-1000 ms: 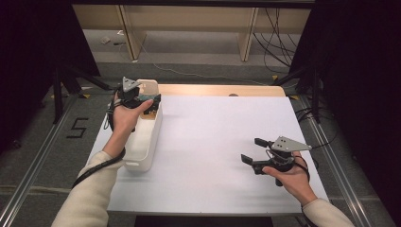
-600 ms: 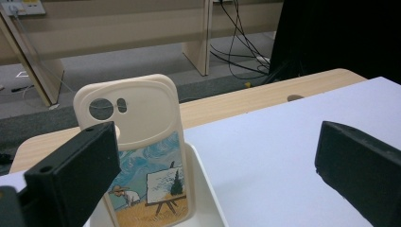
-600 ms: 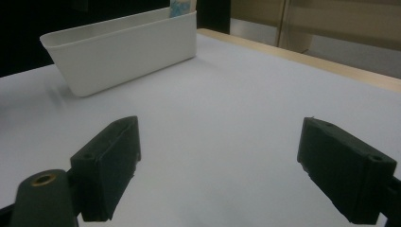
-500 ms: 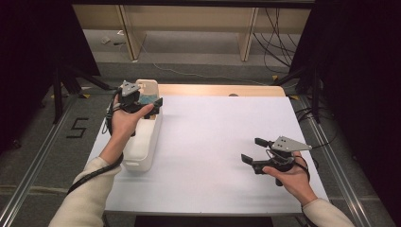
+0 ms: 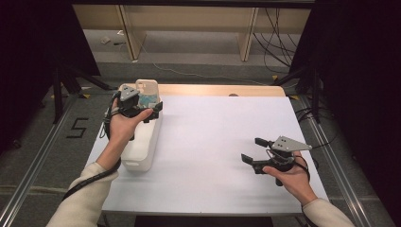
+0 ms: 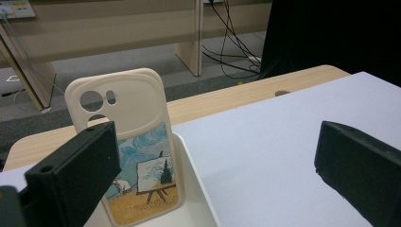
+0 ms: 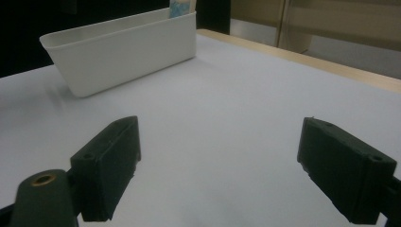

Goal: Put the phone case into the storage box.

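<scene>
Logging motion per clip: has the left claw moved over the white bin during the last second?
Yes. Against the fixed white bin, the left claw has slid toward the bin's far end, where the phone case stands; its jaws are open.

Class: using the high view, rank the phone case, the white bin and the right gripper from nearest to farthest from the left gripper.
1. Phone case, just beyond the left gripper, standing in the bin's far end.
2. White bin, beneath it.
3. Right gripper, across the table.

A lab-like recording room: the white tabletop (image 5: 222,142) stands between metal floor rails (image 5: 33,161), black curtains (image 5: 359,61) flank it, loose cables (image 5: 274,28) trail behind, and a "5" (image 5: 77,127) marks the floor.
</scene>
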